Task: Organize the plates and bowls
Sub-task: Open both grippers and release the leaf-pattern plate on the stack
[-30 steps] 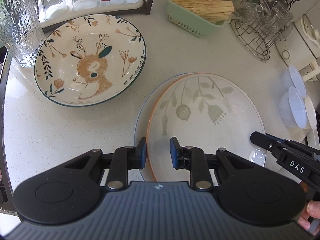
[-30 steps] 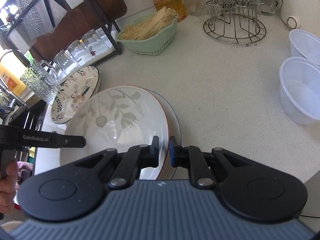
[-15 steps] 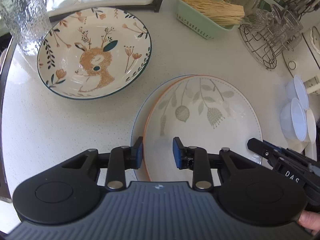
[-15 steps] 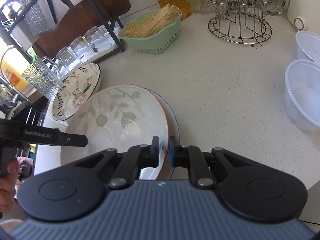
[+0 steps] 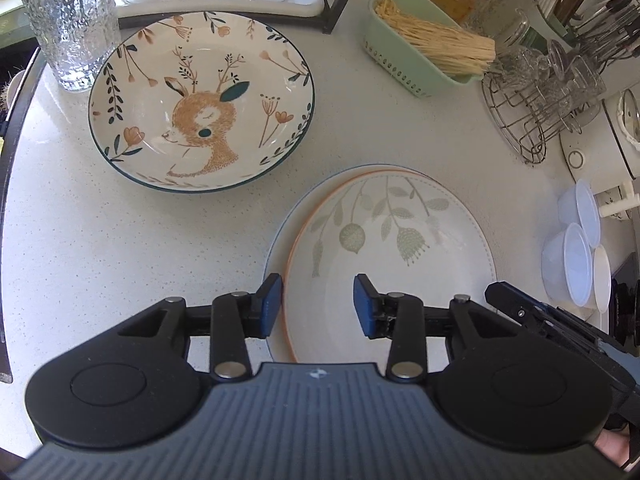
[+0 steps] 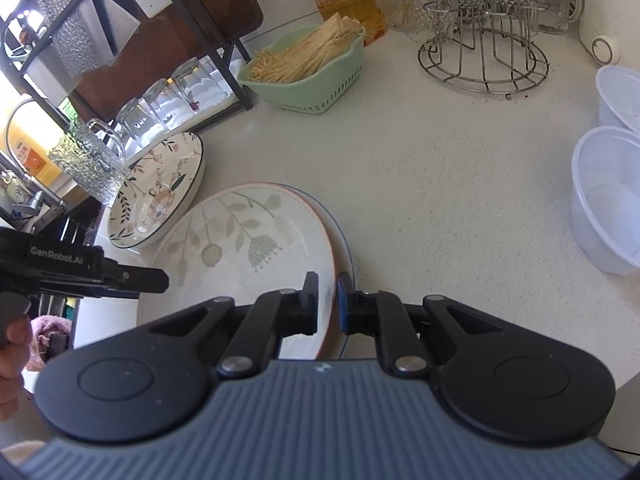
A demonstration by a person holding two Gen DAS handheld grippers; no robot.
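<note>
A: Both views are bright daylight, pretty sharp. Glare blows out the upper left behind the black metal rack (image 6: 168, 12).

B: Yeah, and fisheye bends the white speckled stone counter (image 5: 100, 248) at the edges. Soft sheen on the leaf-patterned white ceramic plate (image 5: 384, 248), faint shadows only.

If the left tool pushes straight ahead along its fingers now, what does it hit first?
Most likely the leaf-pattern plate: the left tool, jaws opening, straddles its near rim without pressing it. That plate rests on another plate. Depth is hard to judge.
</note>
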